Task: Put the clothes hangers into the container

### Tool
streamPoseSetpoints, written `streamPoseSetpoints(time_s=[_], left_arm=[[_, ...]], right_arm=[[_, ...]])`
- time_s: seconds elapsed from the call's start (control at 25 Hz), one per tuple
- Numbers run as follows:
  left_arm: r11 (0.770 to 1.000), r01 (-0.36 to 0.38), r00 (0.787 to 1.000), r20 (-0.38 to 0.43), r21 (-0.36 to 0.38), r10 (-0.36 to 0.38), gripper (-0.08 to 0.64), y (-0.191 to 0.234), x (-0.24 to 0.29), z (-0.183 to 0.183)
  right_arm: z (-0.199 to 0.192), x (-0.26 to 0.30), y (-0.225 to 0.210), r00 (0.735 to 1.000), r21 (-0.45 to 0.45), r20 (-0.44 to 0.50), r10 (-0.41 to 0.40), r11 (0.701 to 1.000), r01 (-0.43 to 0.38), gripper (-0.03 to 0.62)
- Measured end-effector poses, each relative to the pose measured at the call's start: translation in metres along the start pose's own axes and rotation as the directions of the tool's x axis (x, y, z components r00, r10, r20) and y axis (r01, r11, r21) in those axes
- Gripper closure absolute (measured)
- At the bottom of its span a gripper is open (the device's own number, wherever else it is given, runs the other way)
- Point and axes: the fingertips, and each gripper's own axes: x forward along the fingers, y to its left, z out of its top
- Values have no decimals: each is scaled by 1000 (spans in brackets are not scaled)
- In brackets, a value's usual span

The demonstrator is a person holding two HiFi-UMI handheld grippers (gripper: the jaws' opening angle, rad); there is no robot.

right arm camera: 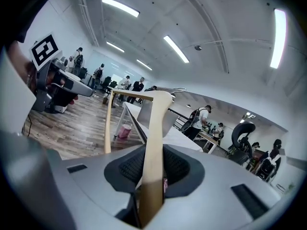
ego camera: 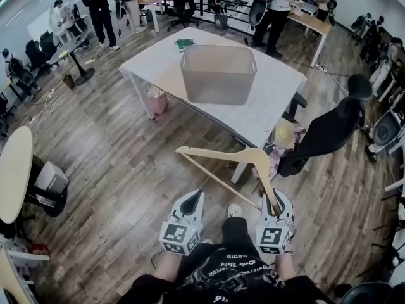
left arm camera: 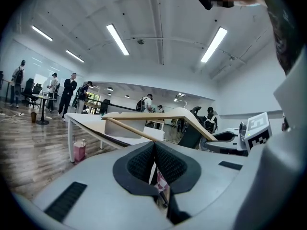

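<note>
Your right tongs (ego camera: 276,201) are clamped on one end of a pale wooden hanger (ego camera: 221,152). In the right gripper view the shoulder arm of the hanger (right arm camera: 156,128) runs straight up out of the jaws, with both pads pressed against it. From that grip the hanger reaches forward and to your left. Its shoulder piece lies roughly level, and its straight bar slants back down towards the tongs. A thin wire hook (right arm camera: 177,89) shows at the hanger's far side.

The hanger is in the air above the wooden floor (ego camera: 114,144), just short of the near edge of the white counter (ego camera: 164,59) and not touching it.

Your left tongs (ego camera: 193,198) have their jaws together with nothing between them. They sit beside the right pair, low and close to your body, apart from the hanger.

The grey translucent container (ego camera: 218,75) stands upright on the counter, about midway along it and towards the near edge. A small green item (ego camera: 185,43) lies near the far edge, apart from the container.

A pink bag (ego camera: 157,100) sits on the floor beneath the counter's left end. A black office chair (ego camera: 329,132) stands just off the near right corner. Several people (ego camera: 98,8) are standing well beyond the counter.
</note>
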Motion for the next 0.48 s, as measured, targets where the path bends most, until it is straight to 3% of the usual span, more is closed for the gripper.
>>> streamPoseSetpoints(time_s=[0.48], left_arm=[[996,-92,996,15,-3,92,540,35,125,42]], right_arm=[[29,137,-73,996,-14,59,67,998,-66,492]])
